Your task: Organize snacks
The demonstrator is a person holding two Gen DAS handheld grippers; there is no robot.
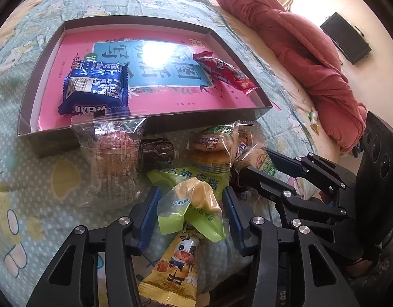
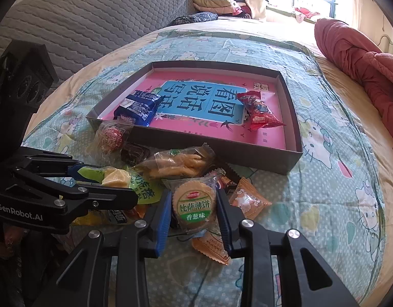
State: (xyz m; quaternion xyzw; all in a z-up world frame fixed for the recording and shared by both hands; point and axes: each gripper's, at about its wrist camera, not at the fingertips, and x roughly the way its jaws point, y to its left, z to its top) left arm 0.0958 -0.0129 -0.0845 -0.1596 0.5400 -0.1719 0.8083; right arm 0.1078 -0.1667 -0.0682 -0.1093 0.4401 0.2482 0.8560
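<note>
A shallow cardboard tray (image 2: 290,151) with a pink and blue printed floor is seen lying on a bed covered by a cartoon-patterned sheet (image 2: 332,184). Inside the tray, a blue foil snack packet (image 2: 139,108) is placed toward its left side and a red snack packet (image 2: 260,115) toward its right, well apart from each other. In front of the tray, a loose pile of snacks is spread on the sheet.

The left gripper (image 1: 190,206) is lowered over the near part of this pile, and a green-and-clear wrapped yellow pastry (image 1: 196,199) is found between its blue fingers (image 1: 150,212). A small gap shows on each side, so the wrapper is bracketed rather than pressed. A yellow packet with a cartoon cow (image 1: 174,266) lies just below it.

The right gripper (image 2: 194,204) is closed onto a clear packet of round crackers with a green label (image 2: 194,204); both fingers (image 2: 163,220) are pressed against its sides. Orange packets (image 2: 247,199) are seen beside and beneath it, and a clear bag of pale sticks (image 2: 178,165) lies between it and the tray. A rolled red quilt (image 1: 298,51) is heaped along the bed's far edge.
</note>
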